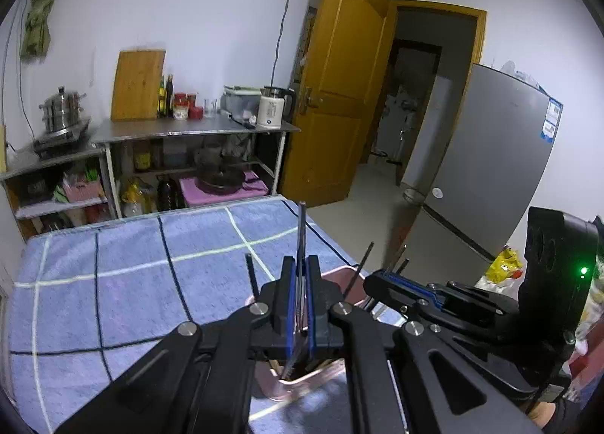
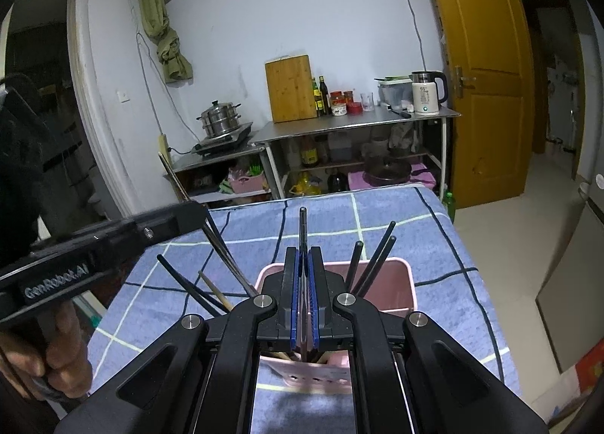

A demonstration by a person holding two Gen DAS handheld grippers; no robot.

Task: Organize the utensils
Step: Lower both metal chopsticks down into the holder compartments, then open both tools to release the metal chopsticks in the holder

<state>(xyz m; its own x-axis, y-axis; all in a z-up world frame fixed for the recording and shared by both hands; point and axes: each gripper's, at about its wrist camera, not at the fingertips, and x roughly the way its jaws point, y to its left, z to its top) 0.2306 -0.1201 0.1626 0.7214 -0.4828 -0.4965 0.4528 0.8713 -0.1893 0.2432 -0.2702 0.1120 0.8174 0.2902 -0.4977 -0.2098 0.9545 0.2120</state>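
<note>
Both claws clamped: left claw [image 1: 301, 275] and right claw [image 2: 303, 264] each on a chopstick | risk: sticks at our twelve o'clock may slip or miss pink holder [image 2: 400, 283], hitting upright ones.

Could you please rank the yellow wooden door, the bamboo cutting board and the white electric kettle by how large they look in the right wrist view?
1. Yellow wooden door, by far the largest.
2. Bamboo cutting board leaning against the wall.
3. White electric kettle, smallest.

The board and kettle share one shelf, so their order looks reliable.
</note>
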